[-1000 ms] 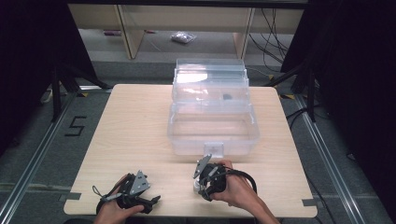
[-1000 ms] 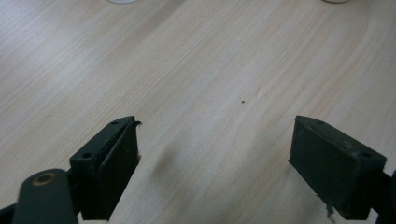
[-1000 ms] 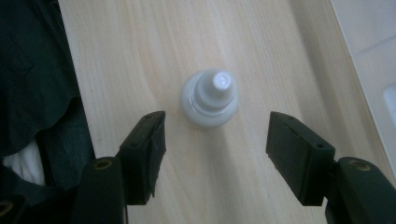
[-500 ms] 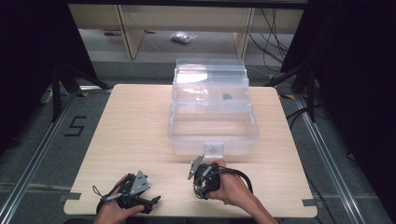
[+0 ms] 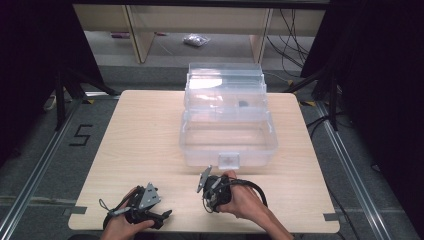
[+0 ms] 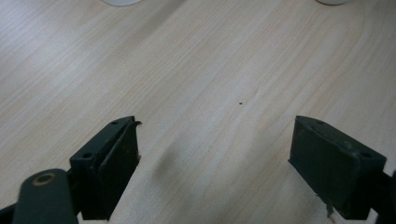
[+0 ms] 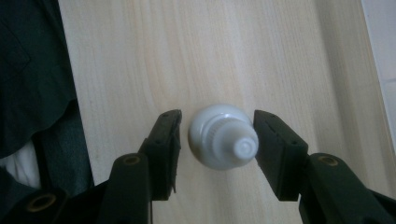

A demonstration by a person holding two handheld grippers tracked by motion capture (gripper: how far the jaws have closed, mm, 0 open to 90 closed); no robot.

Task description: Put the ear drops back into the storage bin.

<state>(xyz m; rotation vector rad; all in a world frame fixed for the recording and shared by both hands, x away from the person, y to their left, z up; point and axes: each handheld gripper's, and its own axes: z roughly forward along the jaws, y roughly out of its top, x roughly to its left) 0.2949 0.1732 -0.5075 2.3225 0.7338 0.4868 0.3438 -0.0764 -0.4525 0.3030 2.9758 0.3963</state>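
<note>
A small white bottle [image 7: 223, 136] with a ribbed screw cap stands on the wooden table [image 5: 150, 140], seen from above in the right gripper view. My right gripper [image 7: 217, 140] points straight down with the bottle between its jaws, which have just been closing. The right pad sits at the bottle's side and a thin gap remains at the left pad. In the high view my right gripper [image 5: 212, 194] is in front of the clear box [image 5: 227, 135] and hides the bottle. My left gripper [image 6: 215, 154] lies open over bare wood, low at the front left [image 5: 162, 216].
The clear plastic box has its lid tipped up at the back and a latch [image 5: 229, 160] on its front wall, just beyond my right gripper. Dark clothing [image 7: 32, 70] hangs past the table's near edge. Two white rims [image 6: 121, 1] peek in at the top of the left gripper view.
My right gripper has shifted slightly to the left, staying in front of the box. The left hand and gripper have kept still.
</note>
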